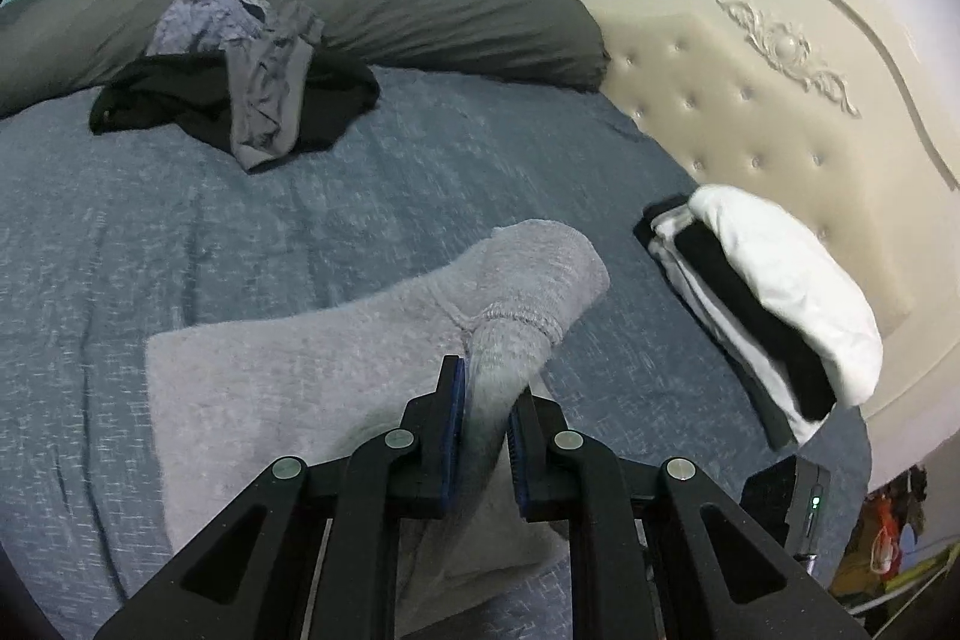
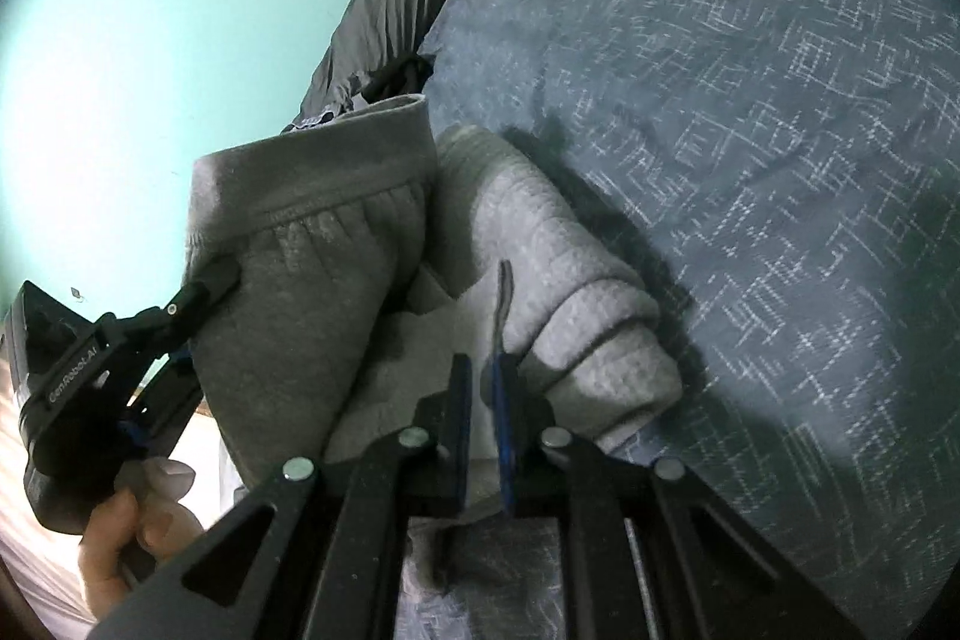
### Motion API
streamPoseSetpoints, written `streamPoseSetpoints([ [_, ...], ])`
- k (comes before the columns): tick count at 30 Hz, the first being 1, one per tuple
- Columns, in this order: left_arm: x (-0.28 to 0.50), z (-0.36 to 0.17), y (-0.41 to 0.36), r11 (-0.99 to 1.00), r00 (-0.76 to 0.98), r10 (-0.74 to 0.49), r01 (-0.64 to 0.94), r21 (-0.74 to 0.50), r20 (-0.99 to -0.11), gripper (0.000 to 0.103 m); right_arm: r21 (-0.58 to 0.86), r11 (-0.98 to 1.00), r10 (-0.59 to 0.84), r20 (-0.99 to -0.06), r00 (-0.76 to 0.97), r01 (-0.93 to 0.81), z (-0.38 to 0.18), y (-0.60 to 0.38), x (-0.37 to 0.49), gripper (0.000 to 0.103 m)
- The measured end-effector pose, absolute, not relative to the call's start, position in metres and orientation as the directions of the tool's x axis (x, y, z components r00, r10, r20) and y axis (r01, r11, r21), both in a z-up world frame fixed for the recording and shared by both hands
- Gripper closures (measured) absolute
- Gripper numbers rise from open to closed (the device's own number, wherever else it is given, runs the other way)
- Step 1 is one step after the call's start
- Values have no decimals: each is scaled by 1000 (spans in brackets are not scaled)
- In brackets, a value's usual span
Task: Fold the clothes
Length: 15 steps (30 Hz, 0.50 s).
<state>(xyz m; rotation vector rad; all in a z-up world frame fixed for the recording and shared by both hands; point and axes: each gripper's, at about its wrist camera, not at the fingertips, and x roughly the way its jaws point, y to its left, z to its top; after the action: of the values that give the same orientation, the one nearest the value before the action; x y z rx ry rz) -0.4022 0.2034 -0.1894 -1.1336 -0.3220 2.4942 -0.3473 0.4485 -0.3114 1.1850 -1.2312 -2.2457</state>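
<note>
**Grey fleece held at both ends over the bed**

From the left wrist we see a heap of unfolded black and lilac clothes (image 1: 240,88), a folded black-and-white stack (image 1: 774,298) and a cream tufted headboard (image 1: 750,100); the right wrist shows none of these. It does show a hand (image 2: 120,538) holding the left gripper (image 2: 210,280), whose jaws are clamped on the grey fleece garment (image 1: 372,340). The garment's cuffed end points away from us, across the blue patterned bedspread (image 1: 150,220). The right gripper (image 2: 480,400) stands nearly closed; whether it pinches the fleece we cannot tell.
</note>
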Motion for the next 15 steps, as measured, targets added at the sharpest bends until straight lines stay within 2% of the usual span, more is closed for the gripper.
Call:
streamPoseSetpoints([
  [4,-399,-183,173,-896,-632,430,-210,-391,-645,93,793,-598,-590,-535,-605,-117,-313,443,-349,95],
  [12,-383,-187,105,-885,-677,404,-119,-450,-615,94,773,-622,-569,-558,-604,-127,-315,434,-354,95],
  [14,-376,-189,90,-874,-691,403,-97,-475,-600,95,767,-630,-568,-564,-600,-124,-315,432,-354,90],
  [15,-373,-191,82,-869,-697,401,-84,-487,-595,95,768,-629,-572,-564,-595,-123,-315,431,-354,83],
])
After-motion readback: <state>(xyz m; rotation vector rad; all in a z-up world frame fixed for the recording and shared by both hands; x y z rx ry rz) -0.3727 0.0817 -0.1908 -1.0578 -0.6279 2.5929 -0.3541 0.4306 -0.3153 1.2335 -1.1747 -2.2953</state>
